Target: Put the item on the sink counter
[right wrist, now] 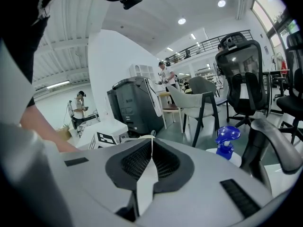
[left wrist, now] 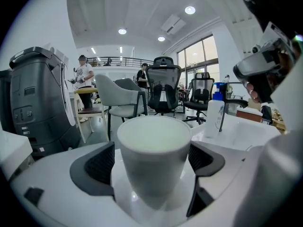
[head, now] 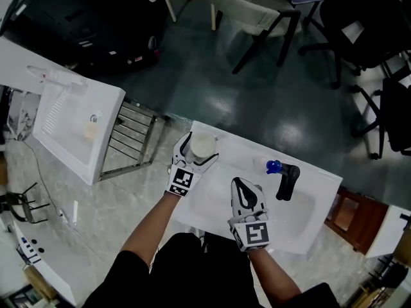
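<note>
At a white sink surface [head: 243, 156], the left tongs [head: 198, 154] close on a white cup [head: 201, 146], one dark pad pressed to each side of it. The cup stands upright at the surface's corner, well left of the black faucet [head: 287, 182], and its base appears to rest on the surface. In the left gripper view the cup [left wrist: 154, 160] fills the gap of the left tongs [left wrist: 152, 176], open mouth up.

The right tongs [head: 242, 188] hover over the basin [head: 297, 215], just left of the faucet, pressed together with nothing between them. The right gripper view shows the right tongs [right wrist: 151, 155] with ribbed pads meeting along one line.

A blue-topped spray bottle [head: 274, 167] stands just beside the faucet, on its left, between it and the cup. It is the nearest thing to the tongs' reach. The same bottle [left wrist: 215, 115] shows beyond the cup in the left gripper view, and its blue head [right wrist: 227, 138] shows beside the faucet [right wrist: 277, 145] in the right gripper view.

Far left of the faucet a second white sink unit [head: 77, 130] lies tilted, and a metal rack [head: 131, 136] stands between it and the sink surface. Beyond the faucet, across the dark floor, stand a pale chair [head: 253, 8] and black office chairs [head: 359, 24]. A grey machine [left wrist: 40, 103] stands to the cup's left.
</note>
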The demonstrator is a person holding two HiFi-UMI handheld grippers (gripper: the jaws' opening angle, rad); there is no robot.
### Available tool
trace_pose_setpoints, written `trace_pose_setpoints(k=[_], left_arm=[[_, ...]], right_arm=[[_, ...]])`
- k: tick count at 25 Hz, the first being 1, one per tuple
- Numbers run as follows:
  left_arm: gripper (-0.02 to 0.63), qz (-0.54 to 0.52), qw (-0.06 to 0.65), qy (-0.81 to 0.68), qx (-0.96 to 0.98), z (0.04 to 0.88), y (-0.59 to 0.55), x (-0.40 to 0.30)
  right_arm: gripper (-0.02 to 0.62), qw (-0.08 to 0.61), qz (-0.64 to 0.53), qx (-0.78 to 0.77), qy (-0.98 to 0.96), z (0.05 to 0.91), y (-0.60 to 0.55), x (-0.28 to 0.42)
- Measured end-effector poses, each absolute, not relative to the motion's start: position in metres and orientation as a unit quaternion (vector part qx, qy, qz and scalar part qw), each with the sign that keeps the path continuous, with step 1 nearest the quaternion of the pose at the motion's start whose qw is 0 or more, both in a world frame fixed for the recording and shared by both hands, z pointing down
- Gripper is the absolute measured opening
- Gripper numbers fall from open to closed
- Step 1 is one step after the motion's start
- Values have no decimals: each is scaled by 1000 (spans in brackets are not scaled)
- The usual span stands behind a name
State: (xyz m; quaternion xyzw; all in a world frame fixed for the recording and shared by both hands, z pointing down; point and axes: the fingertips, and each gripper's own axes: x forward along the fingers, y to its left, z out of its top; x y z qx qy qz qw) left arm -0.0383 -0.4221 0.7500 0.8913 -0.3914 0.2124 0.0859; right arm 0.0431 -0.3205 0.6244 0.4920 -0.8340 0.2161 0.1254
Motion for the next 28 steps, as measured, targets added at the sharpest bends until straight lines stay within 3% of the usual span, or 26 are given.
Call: trace_pose_setpoints(k=[15,28], left_arm=[[472,139,121,-442,878,687,-340,-82],[471,90,153,-438,881,608,-166,-141]], right_arm=[[32,125,179,495,-841,578,-262,15],[32,114,100,499,-853,504,-135,-56]])
